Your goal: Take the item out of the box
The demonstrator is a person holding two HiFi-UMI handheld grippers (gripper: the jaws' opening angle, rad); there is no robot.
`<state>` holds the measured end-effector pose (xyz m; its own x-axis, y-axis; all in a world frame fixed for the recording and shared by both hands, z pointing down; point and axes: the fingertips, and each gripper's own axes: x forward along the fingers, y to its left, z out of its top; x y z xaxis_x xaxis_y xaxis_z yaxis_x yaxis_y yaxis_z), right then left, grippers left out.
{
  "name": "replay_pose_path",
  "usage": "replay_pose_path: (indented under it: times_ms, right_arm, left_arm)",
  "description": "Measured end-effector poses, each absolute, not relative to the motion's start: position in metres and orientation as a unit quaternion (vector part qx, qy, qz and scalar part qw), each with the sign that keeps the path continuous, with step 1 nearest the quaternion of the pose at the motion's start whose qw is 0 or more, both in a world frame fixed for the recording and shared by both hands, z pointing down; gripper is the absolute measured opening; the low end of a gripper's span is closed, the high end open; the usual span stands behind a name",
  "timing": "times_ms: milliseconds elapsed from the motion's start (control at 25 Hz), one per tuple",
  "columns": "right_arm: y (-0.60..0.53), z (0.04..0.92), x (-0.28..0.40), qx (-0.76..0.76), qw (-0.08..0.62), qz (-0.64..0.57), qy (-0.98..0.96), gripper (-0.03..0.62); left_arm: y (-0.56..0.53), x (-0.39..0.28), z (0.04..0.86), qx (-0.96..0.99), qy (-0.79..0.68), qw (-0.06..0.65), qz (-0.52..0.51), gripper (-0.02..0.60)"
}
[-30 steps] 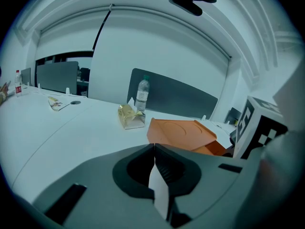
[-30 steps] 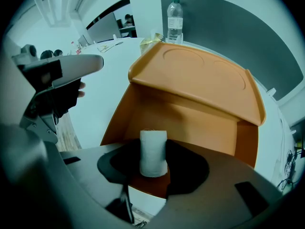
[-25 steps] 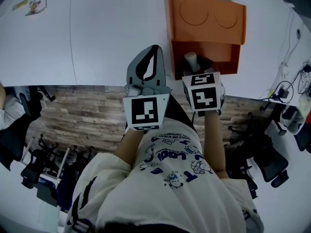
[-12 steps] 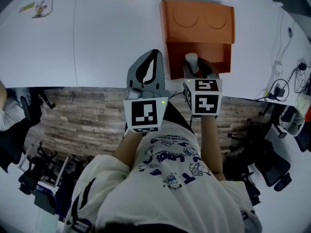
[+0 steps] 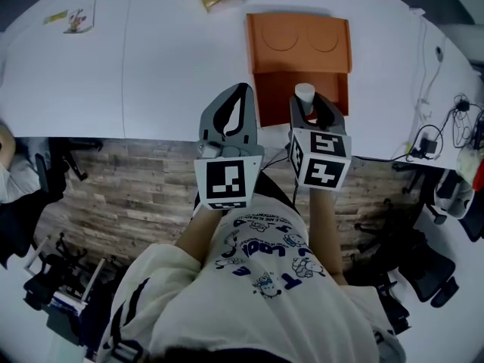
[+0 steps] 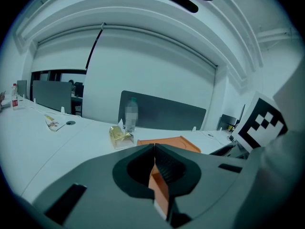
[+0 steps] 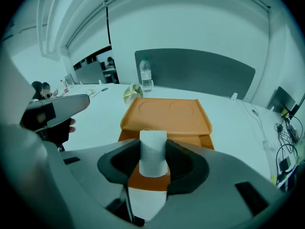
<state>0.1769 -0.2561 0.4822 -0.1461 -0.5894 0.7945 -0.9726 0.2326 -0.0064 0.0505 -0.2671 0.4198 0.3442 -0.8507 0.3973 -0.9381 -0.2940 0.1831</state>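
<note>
Two hand-held grippers out in front of the person's chest, side by side.
The left hand-held gripper [image 5: 241, 91] [image 6: 155, 149] has its jaws pressed together with nothing between them. The right hand-held gripper [image 5: 311, 106] [image 7: 152, 149] tilts downward and its jaws clamp an upright white cylinder [image 5: 305, 92] [image 7: 152, 157]. Both forearms reach forward, roughly parallel, and each gripper's marker cube faces up toward the person's head.
</note>
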Motion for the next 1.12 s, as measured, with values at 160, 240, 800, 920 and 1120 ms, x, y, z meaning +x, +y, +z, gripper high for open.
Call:
replay_pose_path:
  times_ms: [160, 240, 800, 920, 1120]
  right_arm:
    - [-0.253, 0.464, 0.177, 0.560, 0.316, 0.272, -0.716, 0.181]
    - [-0.251, 0.456, 0.176, 0.563, 0.302, 0.269, -0.721, 0.181]
    - [-0.250, 0.387, 0.168, 0.592, 0.214, 0.206, -0.749, 0.181]
    - [-0.250, 0.373, 0.167, 0.600, 0.196, 0.190, -0.752, 0.181]
    - [-0.248, 0.353, 0.163, 0.607, 0.175, 0.170, -0.757, 0.181]
  left_arm:
    - [-0.266, 0.054, 0.401, 0.801, -0.564, 0.174, 0.104, 0.018]
    - [-0.265, 0.054, 0.393, 0.802, -0.566, 0.164, 0.101, 0.018]
    - [-0.257, 0.051, 0.341, 0.804, -0.580, 0.113, 0.071, 0.018]
    - [-0.257, 0.051, 0.329, 0.807, -0.579, 0.101, 0.062, 0.018]
    - [-0.254, 0.051, 0.311, 0.809, -0.580, 0.085, 0.049, 0.018]
